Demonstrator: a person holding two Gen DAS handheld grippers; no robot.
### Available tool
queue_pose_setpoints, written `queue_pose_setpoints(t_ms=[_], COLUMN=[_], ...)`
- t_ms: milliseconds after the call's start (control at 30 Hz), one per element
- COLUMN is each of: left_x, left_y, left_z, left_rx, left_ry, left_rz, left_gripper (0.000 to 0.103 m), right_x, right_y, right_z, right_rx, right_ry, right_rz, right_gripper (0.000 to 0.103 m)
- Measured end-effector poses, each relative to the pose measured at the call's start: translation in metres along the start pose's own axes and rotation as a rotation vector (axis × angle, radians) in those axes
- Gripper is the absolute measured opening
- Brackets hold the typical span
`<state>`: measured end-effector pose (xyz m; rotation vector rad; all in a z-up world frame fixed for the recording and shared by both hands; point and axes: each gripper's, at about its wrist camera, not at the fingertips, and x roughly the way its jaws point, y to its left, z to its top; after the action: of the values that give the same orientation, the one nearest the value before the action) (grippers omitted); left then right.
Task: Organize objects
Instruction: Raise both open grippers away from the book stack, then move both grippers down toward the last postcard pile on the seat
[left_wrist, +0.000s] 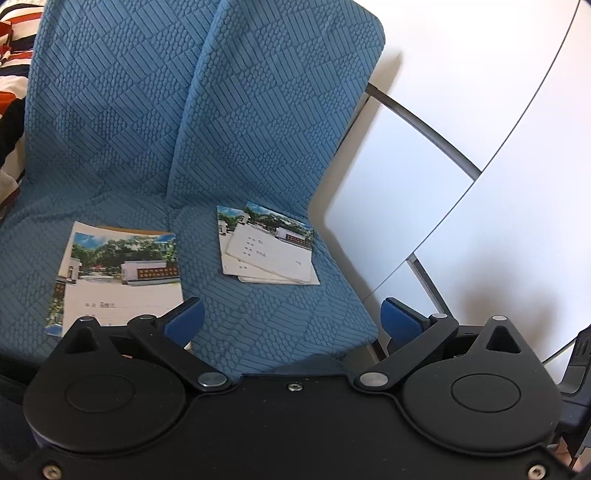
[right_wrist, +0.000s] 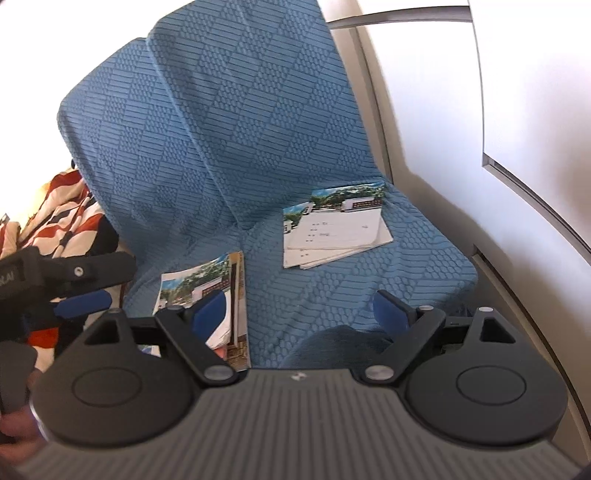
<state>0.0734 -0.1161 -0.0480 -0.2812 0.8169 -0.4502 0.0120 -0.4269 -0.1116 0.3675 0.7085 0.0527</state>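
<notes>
Two blue quilted chairs (left_wrist: 122, 110) stand side by side against a white wall (left_wrist: 498, 74). On the seat in the middle of the left wrist frame lies a small pile of booklets (left_wrist: 267, 254), a little fanned out. On the other seat, at the lower left, lies a single booklet (left_wrist: 118, 277) with a photo cover. The left gripper (left_wrist: 291, 321) has its jaws released and wide, with nothing between them. The right gripper (right_wrist: 301, 314) also has jaws apart and empty. A striped cloth (right_wrist: 62, 206) shows at the left edge.
</notes>
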Motion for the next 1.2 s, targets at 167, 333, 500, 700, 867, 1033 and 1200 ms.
queue_pose_setpoints(t_ms=[167,333,500,700,867,1033,1200], left_x=[0.012,0.027,0.044,0.069,0.095,0.120,0.147], left_y=[-0.010,-0.016,-0.022,-0.029,-0.029,-0.019,-0.004], left_z=[-0.001,-0.002,-0.001,0.002,0.004,0.009,0.017], left_rx=[0.001,0.006,0.001,0.022,0.007,-0.034,-0.057], left_ry=[0.008,0.022,0.041,0.070,0.096,0.115,0.126], left_rz=[0.003,0.027,0.026,0.039,0.024,0.011,0.028], left_gripper=[0.102,0.102,0.102,0.102,0.102,0.102,0.102], right_x=[0.002,0.004,0.011,0.024,0.040,0.057,0.080], right_y=[-0.012,-0.022,-0.032,-0.046,-0.060,-0.072,-0.085], right_z=[0.003,0.004,0.007,0.011,0.015,0.020,0.025], right_rx=[0.016,0.028,0.039,0.060,0.088,0.113,0.153], right_ry=[-0.004,-0.008,-0.002,0.004,0.013,0.015,0.031], right_rz=[-0.007,-0.007,-0.011,-0.024,-0.033,-0.044,-0.057], right_gripper=[0.088,0.088,0.088,0.088,0.088,0.088,0.088])
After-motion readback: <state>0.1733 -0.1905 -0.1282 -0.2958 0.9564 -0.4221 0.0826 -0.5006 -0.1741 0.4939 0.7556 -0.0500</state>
